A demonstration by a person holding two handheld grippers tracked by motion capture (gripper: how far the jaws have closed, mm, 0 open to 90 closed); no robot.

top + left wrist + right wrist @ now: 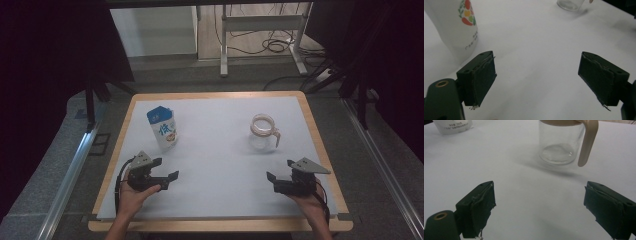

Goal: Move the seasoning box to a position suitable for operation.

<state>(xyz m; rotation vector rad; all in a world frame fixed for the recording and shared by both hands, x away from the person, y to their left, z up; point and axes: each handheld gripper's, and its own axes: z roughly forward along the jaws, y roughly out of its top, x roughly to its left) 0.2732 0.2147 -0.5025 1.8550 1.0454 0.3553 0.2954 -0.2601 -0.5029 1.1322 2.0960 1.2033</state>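
Left claw (167,170), jaws wide, empty, has the upright milk pouch (163,128) just ahead; right claw (280,170), also wide, faces the glass jug (263,132), handle toward it

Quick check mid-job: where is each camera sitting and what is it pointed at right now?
High view: above the near edge, looking forward and down on the table; both hands, left gripper and right gripper show.
Left gripper view: rides the left gripper, facing the pouch; open jaws show.
Right gripper view: rides the right gripper, facing the glass jug; open jaws show.
Shared: pouch and jug appear in all three.
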